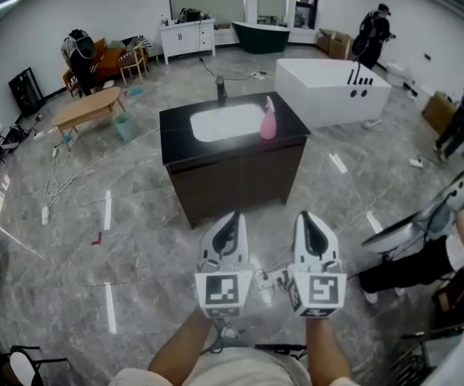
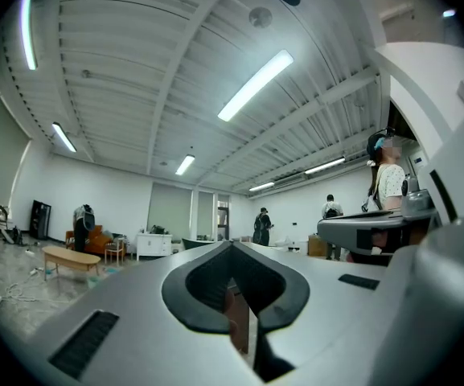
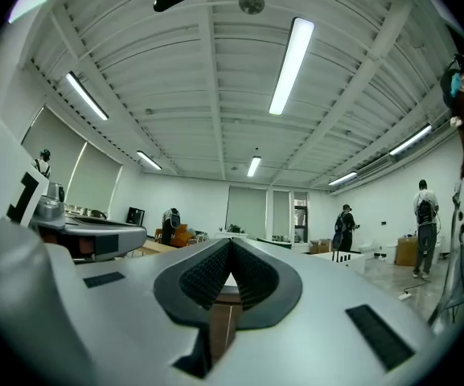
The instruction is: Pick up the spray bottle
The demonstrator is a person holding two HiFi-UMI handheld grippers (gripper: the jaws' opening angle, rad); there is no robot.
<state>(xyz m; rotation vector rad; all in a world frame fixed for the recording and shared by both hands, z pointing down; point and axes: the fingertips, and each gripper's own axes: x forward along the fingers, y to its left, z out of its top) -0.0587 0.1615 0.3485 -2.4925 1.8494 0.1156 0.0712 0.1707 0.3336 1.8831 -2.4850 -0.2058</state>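
1. I am standing well short of the dark table (image 1: pixel 177 139). The pink spray bottle (image 1: pixel 268 119) is sitting upright near the table's right edge, just above the centre of the head view and just beside the white sink basin (image 1: pixel 226 122).
2. Nothing is done yet. I am holding my left hand-held gripper (image 1: pixel 232 218) and right hand-held gripper (image 1: pixel 305 217) at the lower middle of the frame, jaws pressed together and empty, well apart from the bottle.
3. By my judgement, everything is remaining: approaching, opening one pair of jaws, closing on the bottle, lifting.
4. I am counting one spray bottle, one faucet (image 1: pixel 221 91), one basin, one table and two hand-held grippers.
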